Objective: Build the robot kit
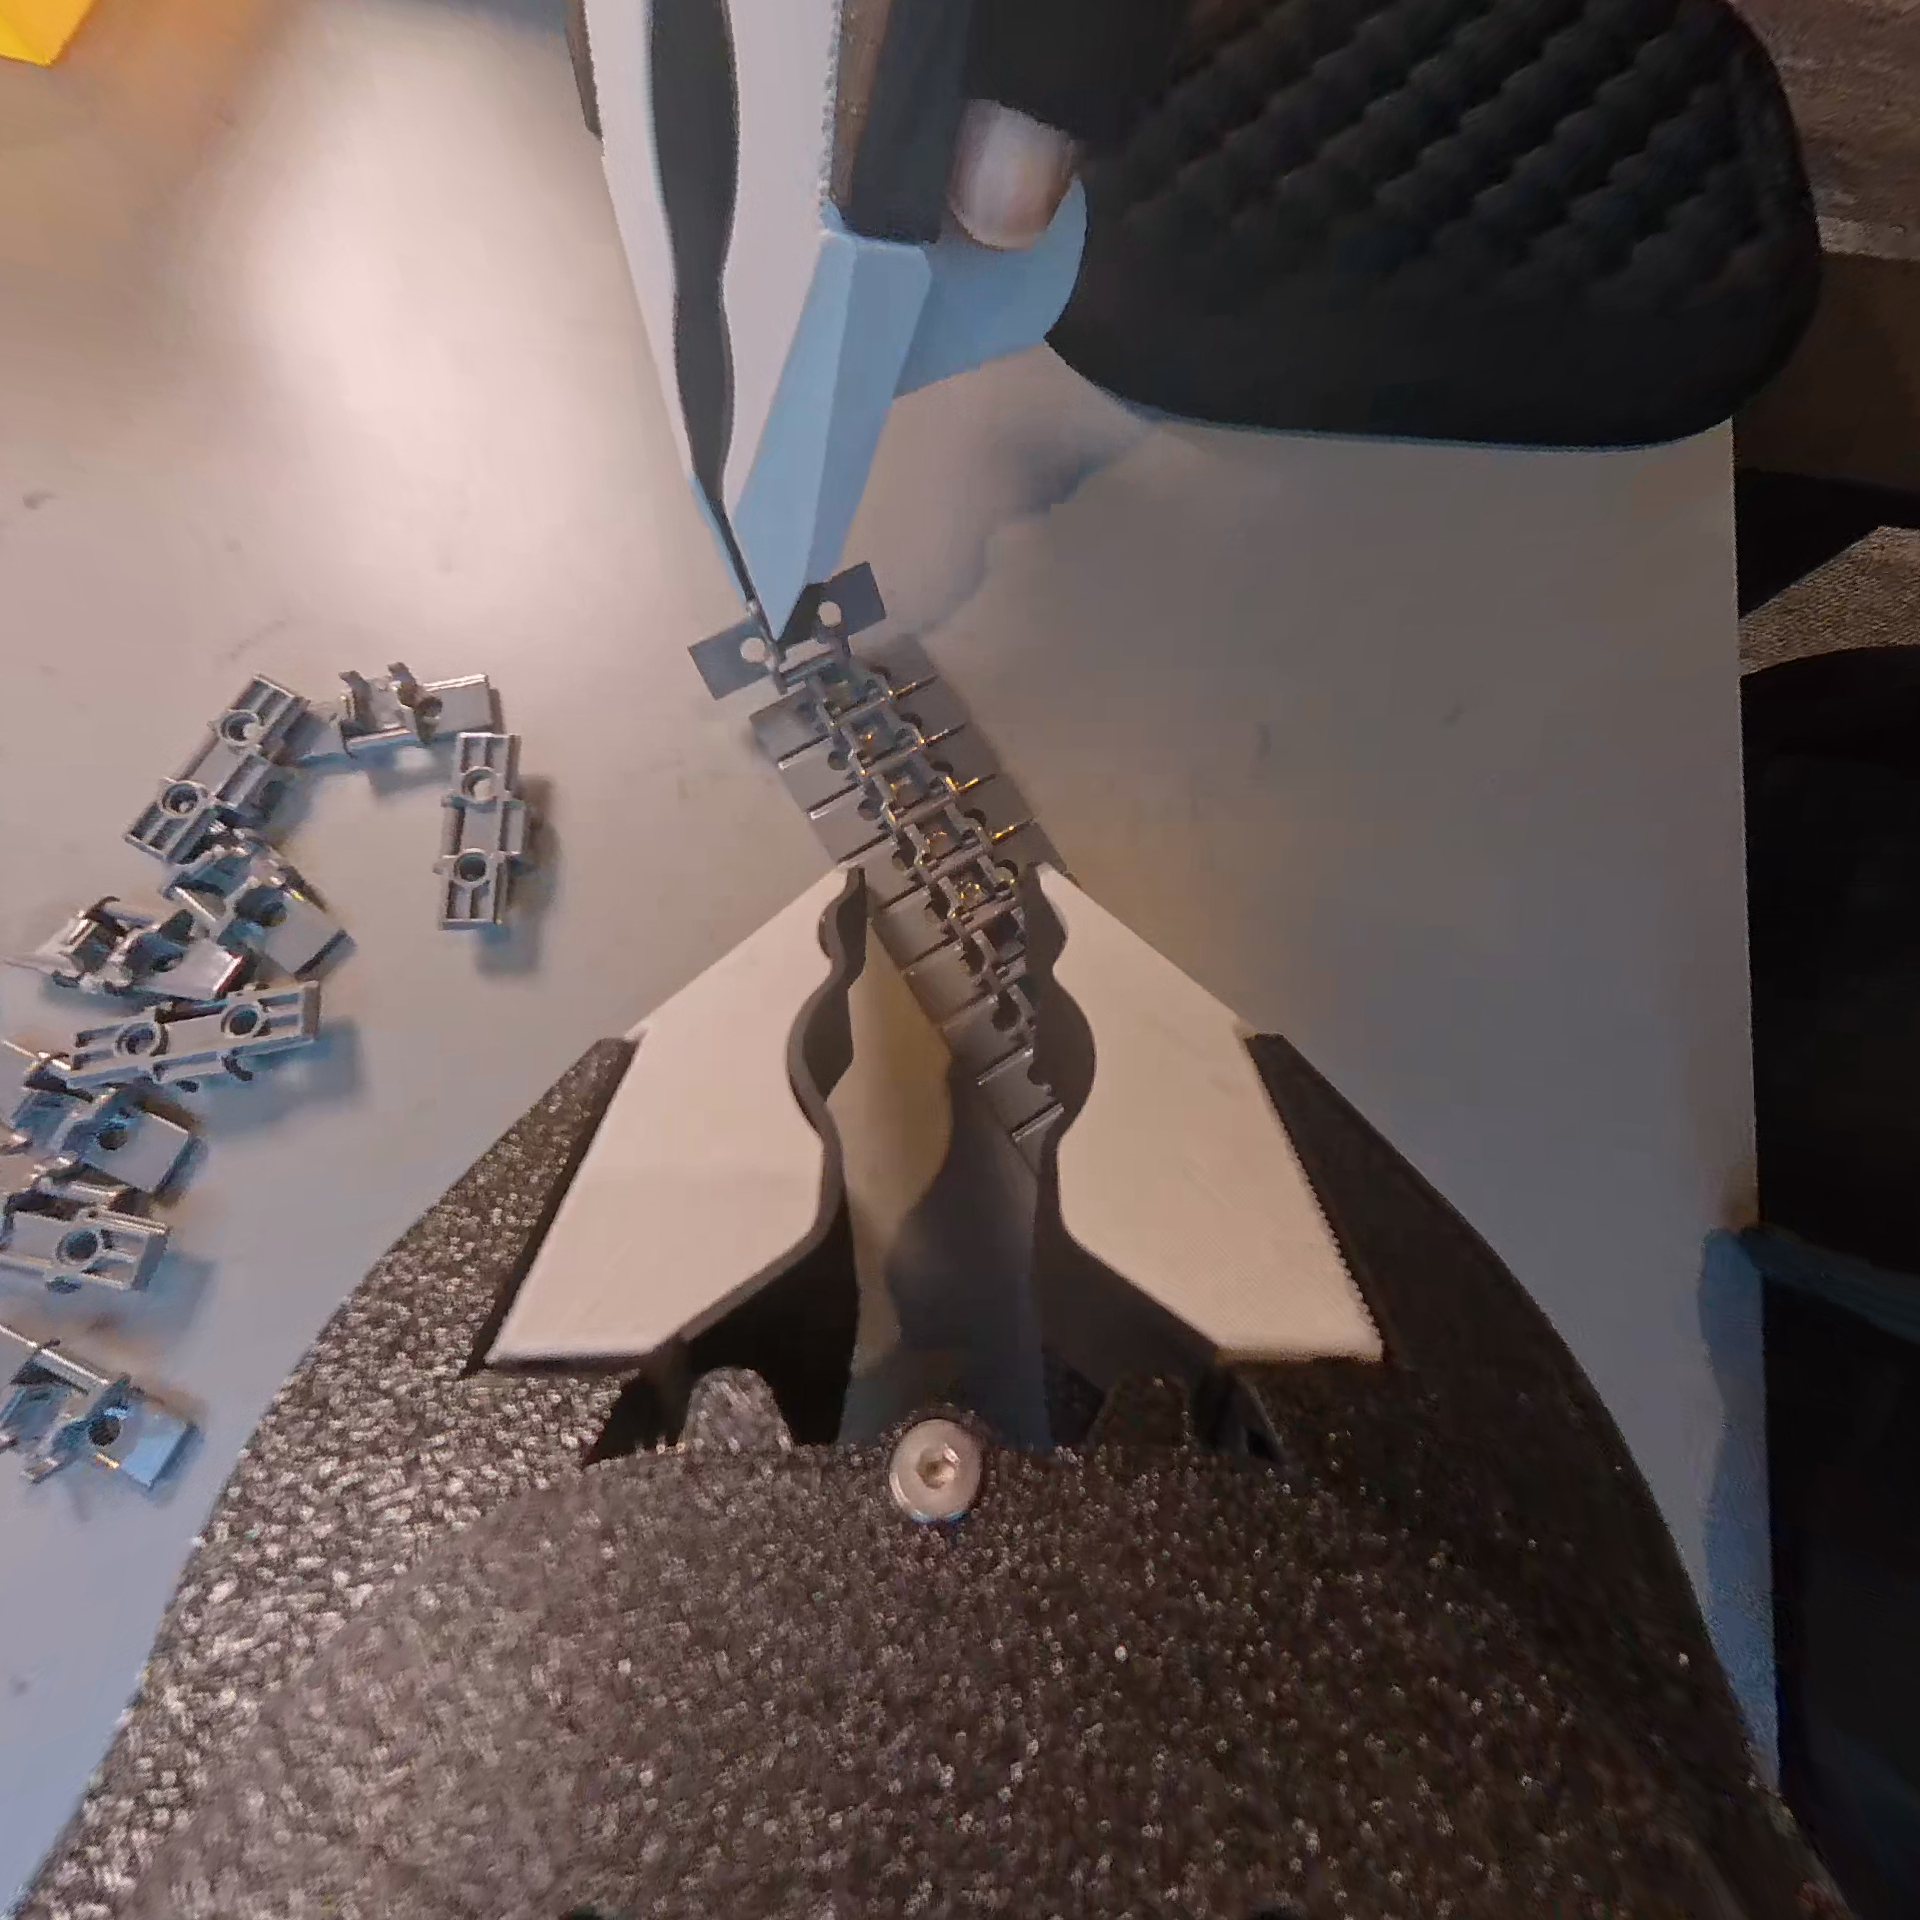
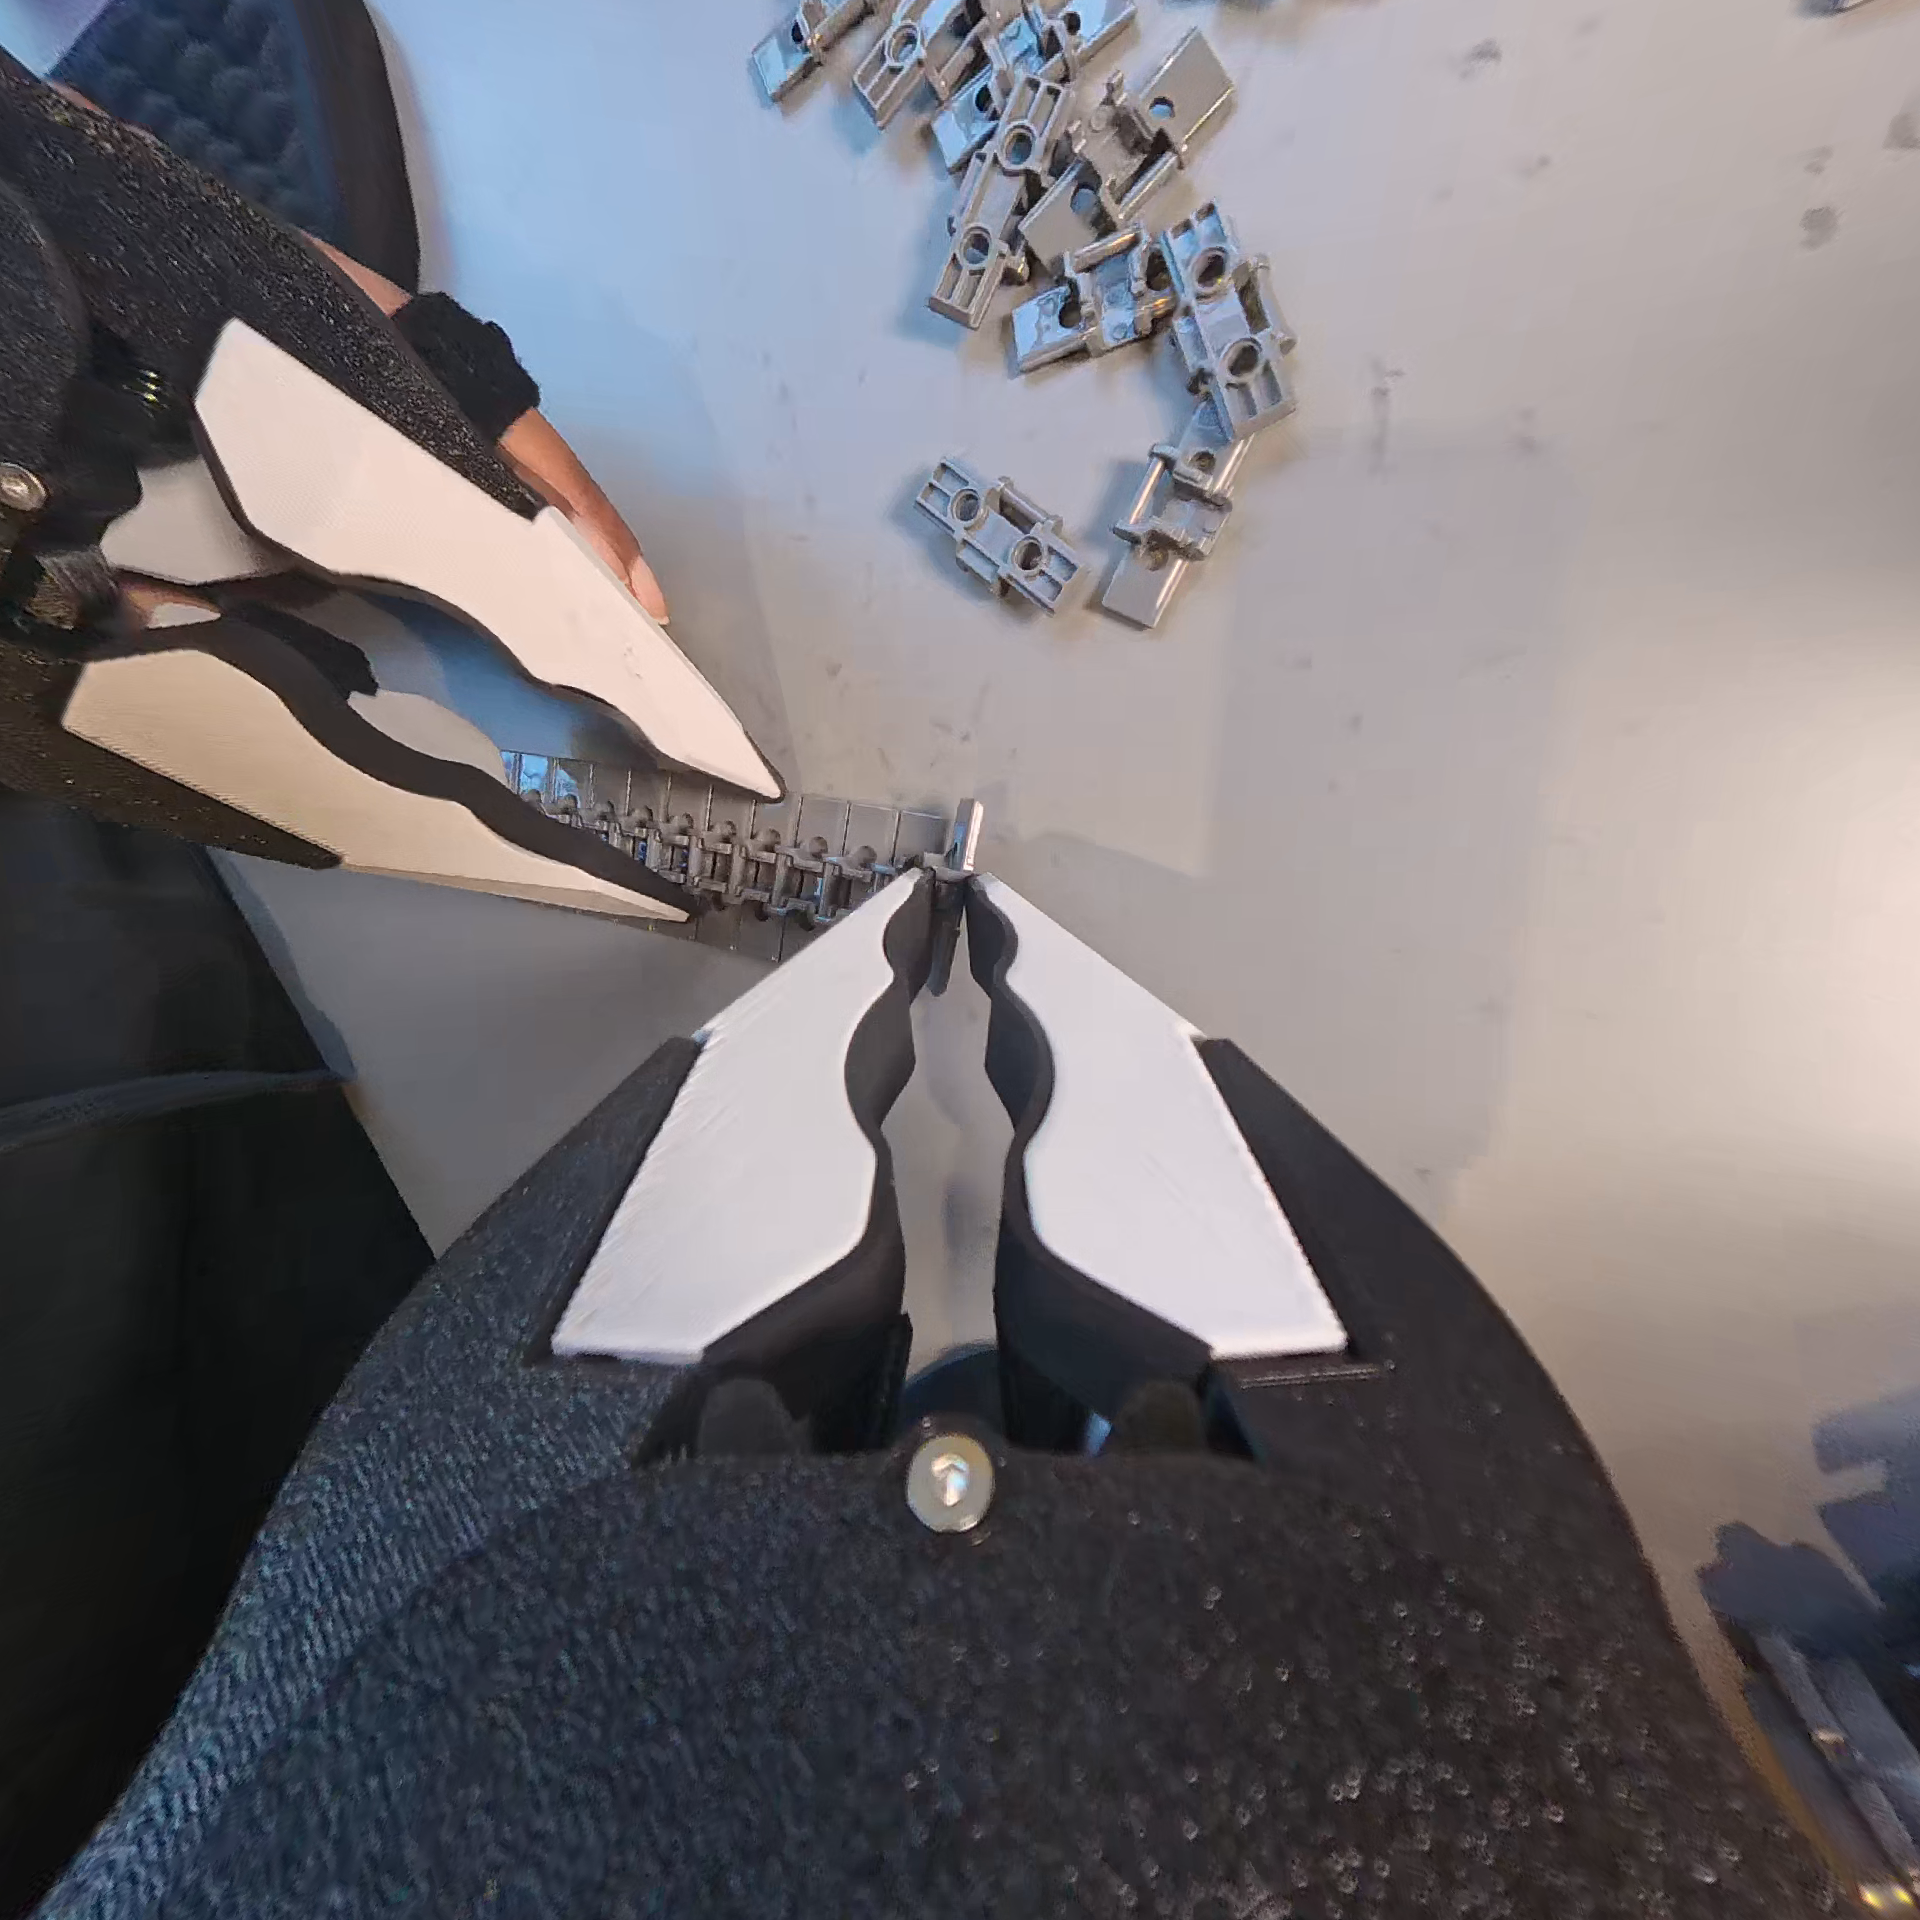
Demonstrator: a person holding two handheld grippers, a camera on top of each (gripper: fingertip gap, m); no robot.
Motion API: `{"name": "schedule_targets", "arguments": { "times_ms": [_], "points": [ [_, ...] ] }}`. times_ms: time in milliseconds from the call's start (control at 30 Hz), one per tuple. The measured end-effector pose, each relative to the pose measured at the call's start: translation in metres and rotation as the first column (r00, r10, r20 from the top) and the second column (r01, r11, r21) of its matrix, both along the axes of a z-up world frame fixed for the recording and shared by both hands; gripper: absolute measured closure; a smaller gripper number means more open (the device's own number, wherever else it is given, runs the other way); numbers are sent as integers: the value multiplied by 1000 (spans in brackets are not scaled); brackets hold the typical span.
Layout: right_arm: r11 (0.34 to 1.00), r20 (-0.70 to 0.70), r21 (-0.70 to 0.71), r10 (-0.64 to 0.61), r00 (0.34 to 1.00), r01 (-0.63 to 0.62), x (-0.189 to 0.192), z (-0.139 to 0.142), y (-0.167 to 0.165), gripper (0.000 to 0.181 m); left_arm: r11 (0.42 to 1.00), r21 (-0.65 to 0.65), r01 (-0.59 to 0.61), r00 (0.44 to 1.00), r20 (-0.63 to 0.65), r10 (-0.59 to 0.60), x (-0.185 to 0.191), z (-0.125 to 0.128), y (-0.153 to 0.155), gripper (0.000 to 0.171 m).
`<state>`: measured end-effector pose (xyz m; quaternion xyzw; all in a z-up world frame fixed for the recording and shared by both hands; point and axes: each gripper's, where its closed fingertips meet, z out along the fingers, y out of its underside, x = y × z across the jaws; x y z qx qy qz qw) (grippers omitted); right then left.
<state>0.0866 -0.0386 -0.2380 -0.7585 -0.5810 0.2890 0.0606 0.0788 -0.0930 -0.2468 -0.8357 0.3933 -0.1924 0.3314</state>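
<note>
- Left tool (image 1: 951, 894) grips my joined grey chain (image 1: 914, 821) narrowly, above the worktop (image 1: 1351, 727).
- Right tool (image 2: 943, 881) pinches one end link (image 2: 961, 831) against the chain's tip.
- Loose links (image 2: 1091, 239) lie unjoined nearby.

Both views mounted behind own tongs, looking steeply down, close over the grey worktop (image 1: 1351, 727). Shared: the linked chain (image 1: 914, 821) (image 2: 831, 852), the loose grey links (image 1: 208, 935) (image 2: 1101, 239), and each view's opposite tongs.

link chain (image 1: 914, 821) on table (image 1: 1351, 727); loose links (image 1: 218, 935) left, well apart.
</note>
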Motion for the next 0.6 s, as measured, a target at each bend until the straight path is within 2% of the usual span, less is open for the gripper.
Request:
{"name": "schedule_targets", "arguments": {
  "times_ms": [367, 600],
  "points": [
    [1000, 17, 9, -5, 1000, 4, 4, 0, -2, 175, 1000, 16, -7, 1000, -11, 7, 0, 0, 0, 143],
    [991, 74, 129, 38, 997, -47, 7, -3, 0, 175, 1000, 21, -14, 1000, -16, 14, 0, -1, 1, 143]
  ]
}}
